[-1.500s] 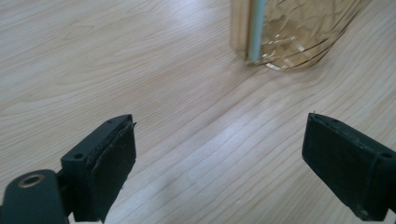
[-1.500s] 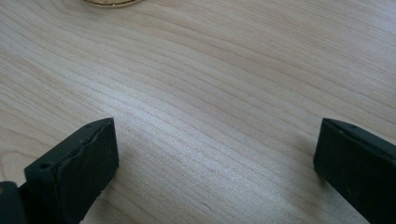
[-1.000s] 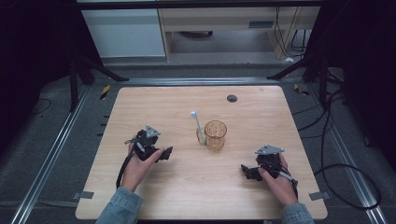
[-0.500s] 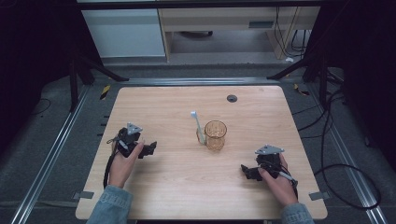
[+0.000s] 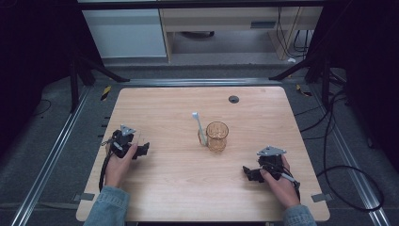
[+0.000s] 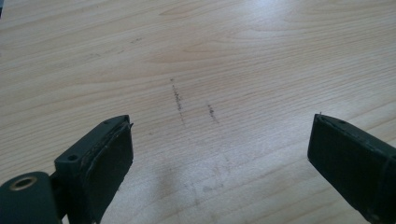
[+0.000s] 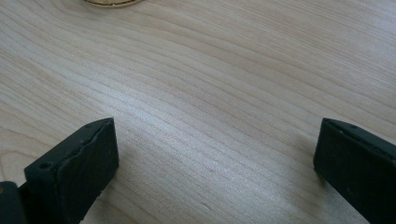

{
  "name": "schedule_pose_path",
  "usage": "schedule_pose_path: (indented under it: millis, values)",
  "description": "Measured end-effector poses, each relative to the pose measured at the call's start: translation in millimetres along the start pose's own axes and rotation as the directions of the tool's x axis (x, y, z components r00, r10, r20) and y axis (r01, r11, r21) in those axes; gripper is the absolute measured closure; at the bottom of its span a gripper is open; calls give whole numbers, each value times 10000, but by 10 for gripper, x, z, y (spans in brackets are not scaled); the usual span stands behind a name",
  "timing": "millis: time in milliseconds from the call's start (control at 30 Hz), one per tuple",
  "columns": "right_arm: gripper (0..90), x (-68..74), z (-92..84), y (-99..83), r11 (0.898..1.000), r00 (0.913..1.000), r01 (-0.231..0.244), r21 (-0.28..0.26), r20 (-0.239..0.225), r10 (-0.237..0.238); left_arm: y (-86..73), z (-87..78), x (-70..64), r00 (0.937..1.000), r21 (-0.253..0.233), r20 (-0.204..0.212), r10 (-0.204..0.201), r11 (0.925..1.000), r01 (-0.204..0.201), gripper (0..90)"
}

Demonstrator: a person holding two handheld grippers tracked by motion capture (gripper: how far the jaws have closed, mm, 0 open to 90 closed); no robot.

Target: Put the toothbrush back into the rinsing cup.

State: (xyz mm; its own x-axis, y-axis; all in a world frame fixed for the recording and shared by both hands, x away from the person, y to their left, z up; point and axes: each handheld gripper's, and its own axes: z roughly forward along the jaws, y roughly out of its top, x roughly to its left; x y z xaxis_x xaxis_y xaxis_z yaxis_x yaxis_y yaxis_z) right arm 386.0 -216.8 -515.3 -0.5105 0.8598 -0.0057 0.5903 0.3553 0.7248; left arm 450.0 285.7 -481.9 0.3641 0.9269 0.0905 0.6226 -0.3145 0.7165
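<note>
An amber ribbed glass cup (image 5: pixel 217 136) stands upright near the middle of the wooden table (image 5: pixel 188 197). A white stick-like utensil (image 5: pixel 198 127) leans at the cup's left side; I cannot tell if its lower end is inside the cup. My left gripper (image 5: pixel 142 149) lies low over the table's left part, well left of the cup, its jaws wide apart over bare scuffed wood (image 6: pixel 222 130). My right gripper (image 5: pixel 248 173) rests at the front right, open, nothing between its jaws (image 7: pixel 217 135). The cup's base (image 7: pixel 112 2) peeks in at the top edge of the right gripper view.
A small dark round grommet (image 5: pixel 234 99) sits in the table's far right part. Metal rails (image 5: pixel 51 155) run along both sides of the table, and cables (image 5: pixel 343 179) lie on the floor to the right. A cabinet (image 5: pixel 127 33) stands behind.
My left gripper has moved leftwards, away from the cup, towards the table's left edge. The right gripper, cup and utensil have stayed put.
</note>
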Motion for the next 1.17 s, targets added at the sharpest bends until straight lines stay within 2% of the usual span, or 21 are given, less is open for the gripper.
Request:
schedule_pose_path:
  millis: [300,567,667,833,900,1167]
  values:
    - [4,-1,0,0,10000,10000,12,1,6,-12,-6,111,38,10000,-109,-26,-60,9999,60,68]
    - [4,-1,0,0,10000,10000,14,2,11,-14,-23,214,70,9998,8,-74,-190,9998,190,68]
    - [4,-1,1,0,10000,10000,19,-2,8,-19,-39,284,61,9999,137,4,-161,9998,161,68]
    - [4,-1,0,0,10000,10000,7,3,11,-7,-61,328,68,9979,-56,479,-438,9990,442,53]
    - [4,0,0,0,10000,10000,6,3,14,-6,-59,331,68,9978,0,542,-383,9993,383,35]
    - [3,-1,0,0,10000,10000,15,2,13,-15,-60,336,74,9975,148,396,-593,9982,587,0]
